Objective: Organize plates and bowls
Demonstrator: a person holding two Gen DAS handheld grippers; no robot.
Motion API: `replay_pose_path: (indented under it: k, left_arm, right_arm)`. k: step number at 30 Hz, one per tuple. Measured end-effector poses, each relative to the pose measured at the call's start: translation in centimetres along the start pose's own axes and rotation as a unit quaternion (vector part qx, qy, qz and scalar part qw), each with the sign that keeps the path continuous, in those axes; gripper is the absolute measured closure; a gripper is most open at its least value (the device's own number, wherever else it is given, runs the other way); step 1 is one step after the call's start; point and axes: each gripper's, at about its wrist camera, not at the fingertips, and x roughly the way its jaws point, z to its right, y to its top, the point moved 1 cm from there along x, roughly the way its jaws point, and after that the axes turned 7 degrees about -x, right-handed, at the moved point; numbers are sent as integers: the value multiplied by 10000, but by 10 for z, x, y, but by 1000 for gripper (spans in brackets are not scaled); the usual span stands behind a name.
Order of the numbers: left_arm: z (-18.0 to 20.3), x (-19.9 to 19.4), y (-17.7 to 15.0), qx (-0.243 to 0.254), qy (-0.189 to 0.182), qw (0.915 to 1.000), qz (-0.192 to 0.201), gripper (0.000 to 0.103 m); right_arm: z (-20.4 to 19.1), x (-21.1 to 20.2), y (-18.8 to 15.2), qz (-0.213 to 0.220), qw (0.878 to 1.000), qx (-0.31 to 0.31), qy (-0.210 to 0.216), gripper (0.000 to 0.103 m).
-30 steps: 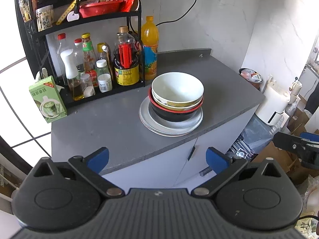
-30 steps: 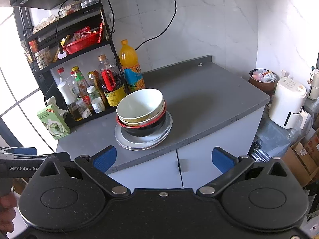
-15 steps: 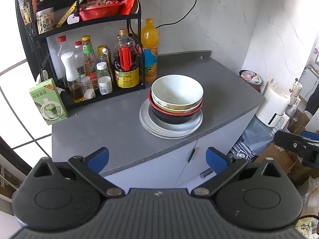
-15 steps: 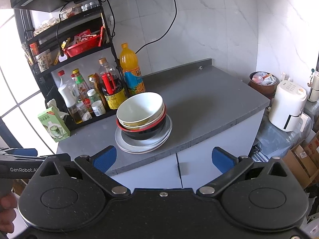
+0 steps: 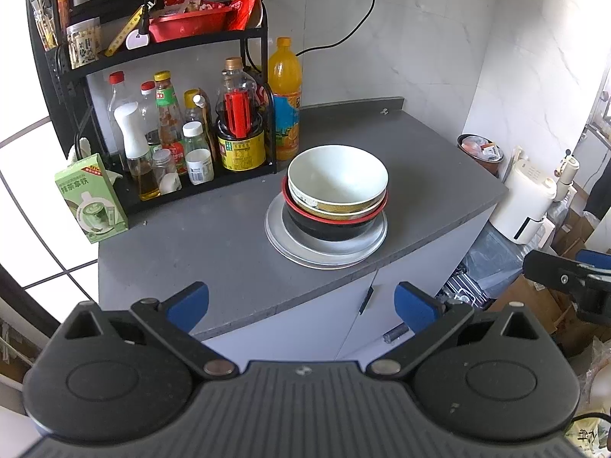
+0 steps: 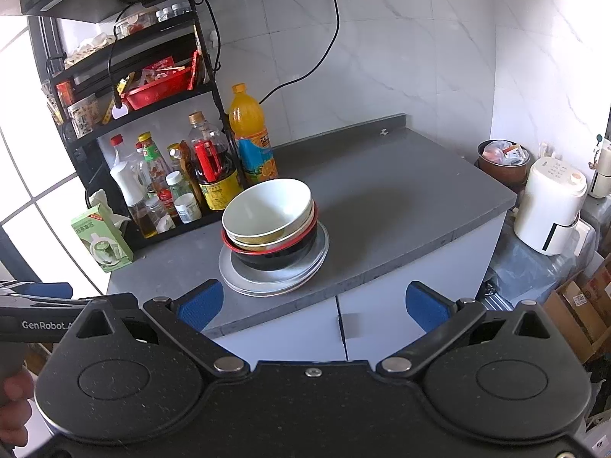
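Observation:
On the grey counter (image 5: pixel 214 252) (image 6: pixel 389 198) stands one stack: a white bowl (image 5: pixel 338 173) (image 6: pixel 267 210) nested in a yellow-banded bowl, inside a black bowl with a red rim (image 5: pixel 332 225) (image 6: pixel 275 255), all on silver plates (image 5: pixel 324 248) (image 6: pixel 275 280). My left gripper (image 5: pixel 301 303) is open, held back from the counter's front edge with nothing between its blue pads. My right gripper (image 6: pixel 311 303) is open too, also short of the counter and holding nothing. The right gripper's fingers (image 5: pixel 561 273) show at the right edge of the left wrist view.
A black rack (image 5: pixel 160 49) (image 6: pixel 152 87) with sauce bottles stands at the back left, an orange drink bottle (image 5: pixel 284 95) (image 6: pixel 250 133) beside it. A green carton (image 5: pixel 91 202) (image 6: pixel 101 242) sits at the counter's left end. A white appliance (image 6: pixel 552 206) and bin (image 6: pixel 502 158) stand right, below counter level.
Both grippers have drawn back and up a little, so the counter and stack appear slightly lower and farther. The stack itself has not moved.

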Motion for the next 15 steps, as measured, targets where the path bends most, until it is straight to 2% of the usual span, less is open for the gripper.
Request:
replay_pose_path:
  k: [15]
  left_arm:
    - [2, 4, 3, 25, -11, 10000, -13, 1]
  right_arm:
    - [2, 6, 2, -1, 10000, 27, -47, 0]
